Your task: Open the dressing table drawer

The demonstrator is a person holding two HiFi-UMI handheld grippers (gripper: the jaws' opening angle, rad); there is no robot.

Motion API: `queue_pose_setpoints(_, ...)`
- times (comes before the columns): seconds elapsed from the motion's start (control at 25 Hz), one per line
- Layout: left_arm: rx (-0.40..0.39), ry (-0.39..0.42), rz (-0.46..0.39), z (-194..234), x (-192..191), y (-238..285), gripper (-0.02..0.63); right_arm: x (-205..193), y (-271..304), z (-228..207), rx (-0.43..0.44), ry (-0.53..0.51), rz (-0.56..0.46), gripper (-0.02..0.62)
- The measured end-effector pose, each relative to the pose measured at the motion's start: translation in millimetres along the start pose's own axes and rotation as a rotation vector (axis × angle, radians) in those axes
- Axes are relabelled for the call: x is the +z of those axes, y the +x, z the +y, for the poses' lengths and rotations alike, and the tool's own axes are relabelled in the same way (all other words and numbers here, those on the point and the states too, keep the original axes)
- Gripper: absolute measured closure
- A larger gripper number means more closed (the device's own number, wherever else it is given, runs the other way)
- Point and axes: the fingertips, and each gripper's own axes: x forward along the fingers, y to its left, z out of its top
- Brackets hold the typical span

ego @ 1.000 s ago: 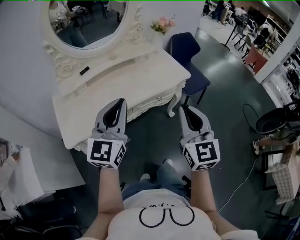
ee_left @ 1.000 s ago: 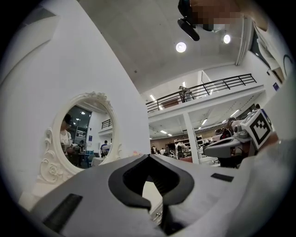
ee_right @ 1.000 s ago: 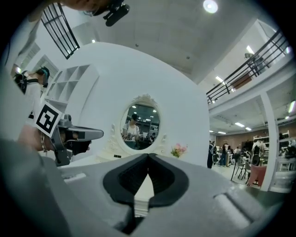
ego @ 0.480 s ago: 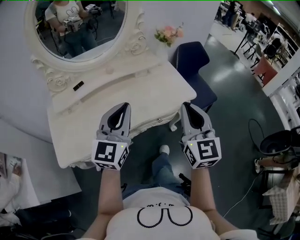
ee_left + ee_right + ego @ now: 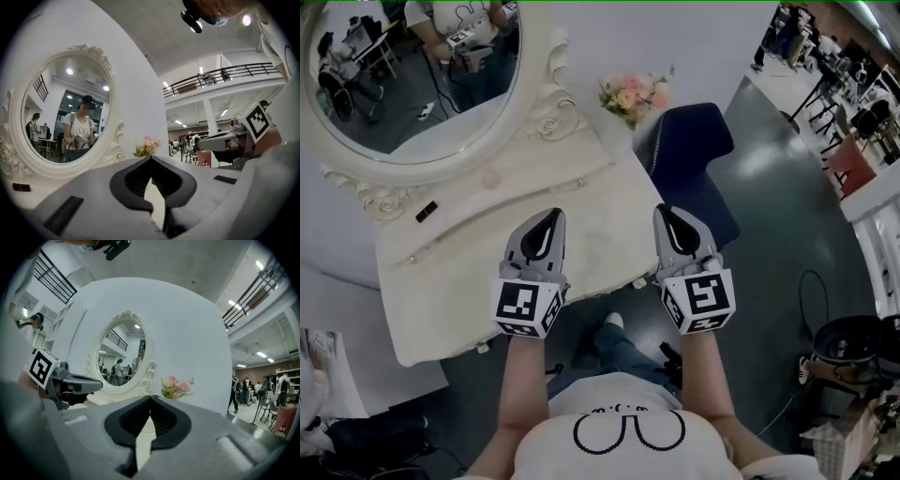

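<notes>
The white dressing table (image 5: 459,281) lies below me, its top reaching out from an oval mirror (image 5: 403,84). The drawer front sits under the near edge and is mostly hidden; one small knob (image 5: 639,282) shows at that edge. My left gripper (image 5: 551,217) is shut and empty, held level over the front part of the top. My right gripper (image 5: 664,210) is shut and empty too, over the table's right front corner. In the left gripper view the left gripper's (image 5: 150,158) tips meet, pointing towards the mirror (image 5: 61,117). The right gripper's (image 5: 150,397) tips meet as well.
A bunch of pink flowers (image 5: 630,94) stands at the table's back right corner. A dark blue chair (image 5: 694,159) sits just right of the table. A small black object (image 5: 426,211) lies on the raised back shelf. A white wall stands behind the mirror.
The table has drawn much closer. Both grippers, earlier over the floor in front of its edge, now hang over the table top. Both stayed shut.
</notes>
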Motion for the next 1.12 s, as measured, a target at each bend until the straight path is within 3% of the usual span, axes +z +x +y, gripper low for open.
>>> queue_pose_setpoints(0.2,0.042,-0.010,0.039,3,-19,60,0.607,-17,50,-43,0.060,0.017,0.036,0.595)
queue_pose_setpoints(0.36,0.140,-0.042,0.081,13,-35,88,0.605,-33,75,-64,0.102,0.042,0.057,0.595)
queue_pose_setpoints(0.44,0.150,-0.050,0.117,13,-47,100,0.426,-39,83,-70,0.116,0.050,0.066,0.595)
queue_pose_setpoints(0.48,0.148,-0.055,0.137,13,-53,104,0.390,-42,86,-71,0.124,0.052,0.071,0.595)
queue_pose_setpoints(0.8,0.189,-0.112,0.217,11,-105,119,0.391,-80,99,-83,0.134,0.083,0.133,0.595)
queue_pose_setpoints(1.12,0.341,-0.166,0.298,35,-159,132,0.391,-134,115,-92,0.130,0.107,0.243,0.595)
